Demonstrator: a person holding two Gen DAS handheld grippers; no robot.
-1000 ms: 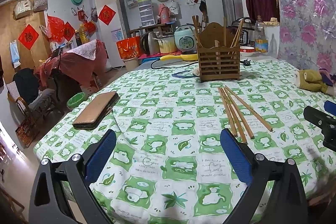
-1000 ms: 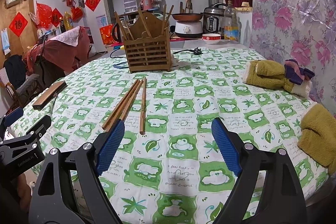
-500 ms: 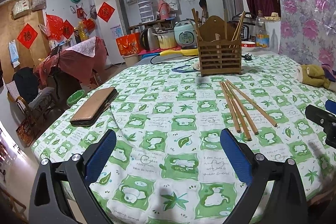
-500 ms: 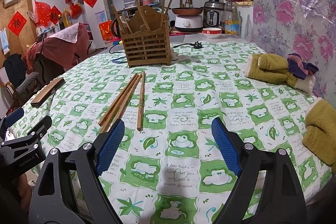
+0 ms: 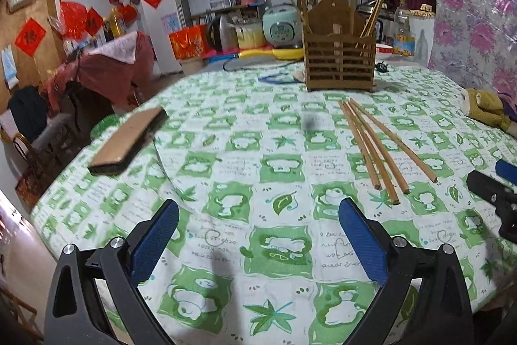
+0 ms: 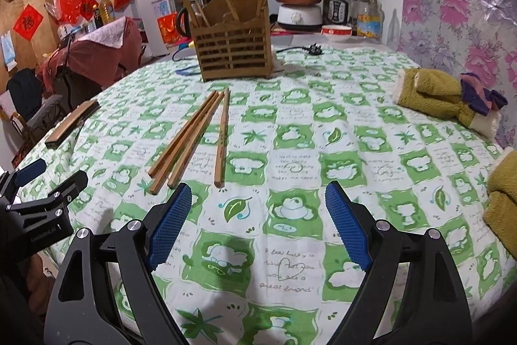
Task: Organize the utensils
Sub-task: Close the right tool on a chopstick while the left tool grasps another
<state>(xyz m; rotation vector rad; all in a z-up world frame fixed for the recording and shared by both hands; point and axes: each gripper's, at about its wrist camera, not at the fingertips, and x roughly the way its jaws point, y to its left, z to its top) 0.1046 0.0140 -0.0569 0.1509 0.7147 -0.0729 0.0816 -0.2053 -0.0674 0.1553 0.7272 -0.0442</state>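
Left gripper: the left gripper (image 5: 258, 235) hangs low over the near part of the table, its blue-padded fingers (image 5: 155, 243) spread wide with nothing between them; in the right wrist view it shows at the left edge (image 6: 42, 180).
Right gripper: the right gripper (image 6: 255, 222) is spread just as wide, empty, over the tablecloth; its tip juts in at the right edge of the left wrist view (image 5: 497, 193).
Chopsticks: four wooden chopsticks (image 6: 194, 138) lie flat on the cloth between the grippers and the holder, three bunched close and one a little apart to the right, near ends fanned out; in the left wrist view (image 5: 374, 144) they lie ahead and to the right of the left gripper, touched by neither gripper.
Holder: a slatted wooden chopstick holder (image 6: 231, 49) stands upright beyond the loose chopsticks, with several sticks leaning out of its top; it is also seen in the left wrist view (image 5: 339, 60).
Table: a round table under a green-and-white checked tablecloth (image 5: 258, 151) printed with leaves and small cartoon figures.
Wallet: a flat brown leather case (image 5: 129, 141), wallet or phone cover, I cannot tell which, lies near the table's left edge, well apart from the chopsticks.
Mittens: olive fleece mittens (image 6: 442, 96) with a purple bow lie at the right side of the table; another olive piece (image 6: 504, 199) sits at the right rim.
Behind the table: a rice cooker (image 5: 281, 26), a plastic bottle (image 6: 368, 8) and a small red-rimmed bowl (image 6: 336, 30) stand on a counter past the far edge.
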